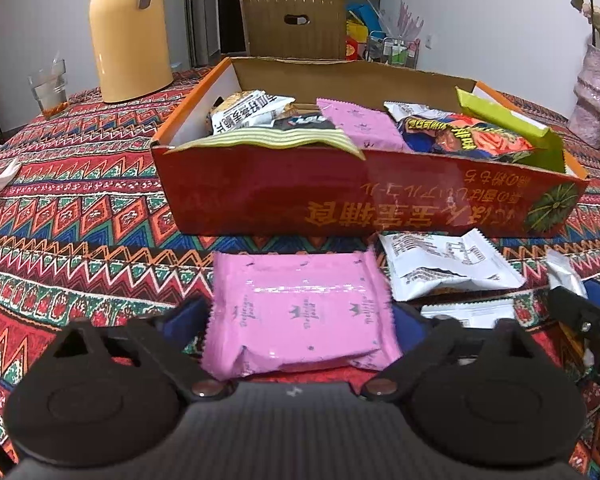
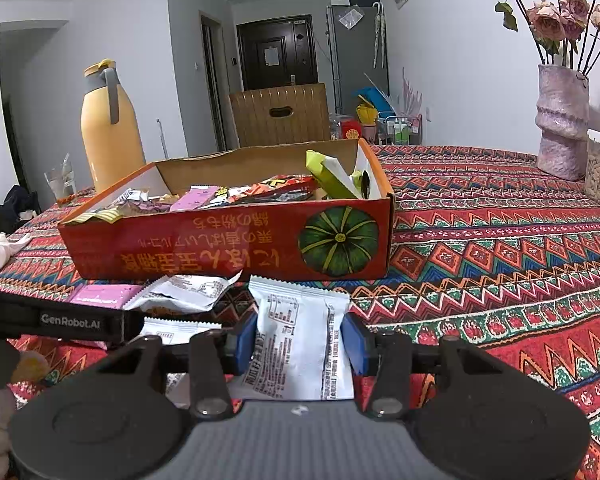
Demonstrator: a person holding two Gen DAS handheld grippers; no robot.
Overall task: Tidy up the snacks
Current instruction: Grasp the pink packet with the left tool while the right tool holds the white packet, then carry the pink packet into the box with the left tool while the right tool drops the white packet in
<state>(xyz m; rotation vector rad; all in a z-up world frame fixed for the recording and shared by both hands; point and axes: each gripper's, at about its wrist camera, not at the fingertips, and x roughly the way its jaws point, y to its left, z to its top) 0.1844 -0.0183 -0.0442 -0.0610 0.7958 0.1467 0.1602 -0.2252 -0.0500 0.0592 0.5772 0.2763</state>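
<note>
Pickup step: left gripper (image 1: 300, 312) jaws apart astride pink packet (image 1: 300, 312), right gripper (image 2: 300, 344) clamped on white packet (image 2: 300, 344); next, lift into red box (image 2: 228, 248)

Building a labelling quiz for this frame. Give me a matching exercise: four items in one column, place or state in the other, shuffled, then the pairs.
Items
1. pink packet
2. white packet
3. flask
4. vase

Places
A. on the table, far right, holding flowers
B. between the right gripper's blue pads
C. on the table, behind the box's left end
D. flat on the table between the left gripper's fingers, in front of the box

Pairs: 1-D, 2-B, 3-C, 4-A
</note>
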